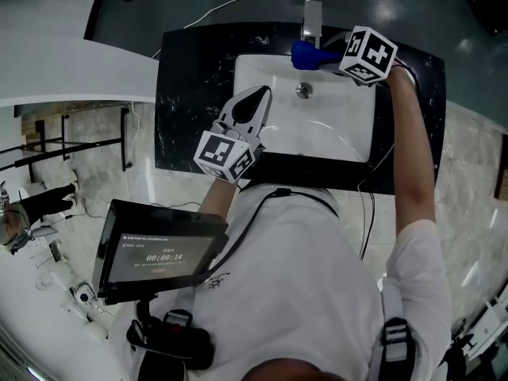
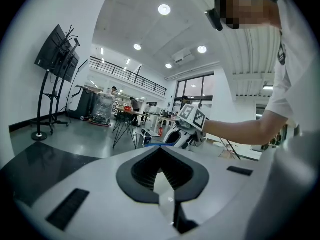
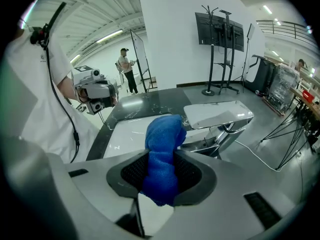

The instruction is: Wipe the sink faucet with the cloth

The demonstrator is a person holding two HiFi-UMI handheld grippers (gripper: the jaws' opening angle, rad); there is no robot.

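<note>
at the desk's back edge, right gripper [image 3: 164, 165] jaws clamp the cloth [image 3: 164, 131] just beside the faucet [image 3: 218, 115], above the sink [image 1: 349, 125]. risk: the bunched cloth may skid off the smooth spout or pull free. left gripper [image 1: 259, 98] jaws closed, empty.

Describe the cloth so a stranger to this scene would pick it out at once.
Start at the white basin sunk in the black counter and go to the chrome faucet at its far edge. Right beside the faucet, clamped in the right gripper's jaws, is the cloth: a bunched wad of fluffy terry, the only bright blue thing there.
</note>
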